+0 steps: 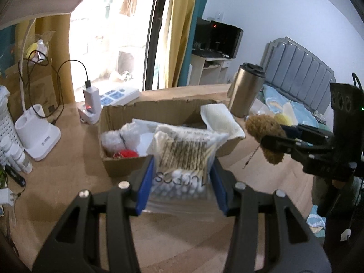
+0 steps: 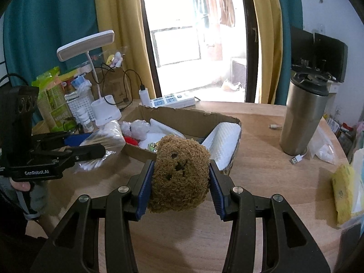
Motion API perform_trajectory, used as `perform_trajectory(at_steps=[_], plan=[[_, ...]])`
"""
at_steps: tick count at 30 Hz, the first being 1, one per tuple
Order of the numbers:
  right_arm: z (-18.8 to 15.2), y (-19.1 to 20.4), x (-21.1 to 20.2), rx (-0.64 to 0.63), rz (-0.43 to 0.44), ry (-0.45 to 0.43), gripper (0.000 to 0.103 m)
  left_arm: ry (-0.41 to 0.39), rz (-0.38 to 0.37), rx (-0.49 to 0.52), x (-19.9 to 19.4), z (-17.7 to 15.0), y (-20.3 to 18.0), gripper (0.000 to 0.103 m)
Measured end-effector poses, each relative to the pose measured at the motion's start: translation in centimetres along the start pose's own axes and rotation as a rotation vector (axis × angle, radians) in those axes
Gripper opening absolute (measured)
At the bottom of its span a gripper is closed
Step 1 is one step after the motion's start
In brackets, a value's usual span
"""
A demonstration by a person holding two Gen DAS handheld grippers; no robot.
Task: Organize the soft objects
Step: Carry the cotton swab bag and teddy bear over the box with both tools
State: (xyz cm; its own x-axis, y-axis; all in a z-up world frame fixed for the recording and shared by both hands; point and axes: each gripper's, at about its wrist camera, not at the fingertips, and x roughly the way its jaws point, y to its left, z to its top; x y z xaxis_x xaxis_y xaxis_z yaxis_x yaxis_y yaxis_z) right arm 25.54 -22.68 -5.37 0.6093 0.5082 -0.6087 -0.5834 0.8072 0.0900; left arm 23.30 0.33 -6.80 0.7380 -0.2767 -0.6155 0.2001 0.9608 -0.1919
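Note:
My left gripper is shut on a clear bag of cotton swabs and holds it just in front of an open cardboard box. My right gripper is shut on a brown plush bear head, lifted above the wooden table near the box. The box holds white plush toys, a red soft thing and a white foam sheet draped over its right side. From the left wrist view the right gripper shows with the bear; the right wrist view shows the left gripper with the bag.
A steel tumbler stands right of the box, with a USB cable at its foot. A white desk lamp, a power strip, a charger and small bottles crowd the left. Yellow packets lie at the right edge.

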Motion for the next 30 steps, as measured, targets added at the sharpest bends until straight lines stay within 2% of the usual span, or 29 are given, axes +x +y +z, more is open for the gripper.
perform_trajectory(at_steps=[9,30], plan=[[1.8,-0.6,0.6,-0.015,0.018,-0.049,0.049,-0.011,0.003,-0.008,1.4,1.4,0.9,0.049],[4.8,-3.3,6.6,-0.001,0.045,-0.025,0.049,0.005,0.018,-0.049,6.5,3.9,2.6,0.049]])
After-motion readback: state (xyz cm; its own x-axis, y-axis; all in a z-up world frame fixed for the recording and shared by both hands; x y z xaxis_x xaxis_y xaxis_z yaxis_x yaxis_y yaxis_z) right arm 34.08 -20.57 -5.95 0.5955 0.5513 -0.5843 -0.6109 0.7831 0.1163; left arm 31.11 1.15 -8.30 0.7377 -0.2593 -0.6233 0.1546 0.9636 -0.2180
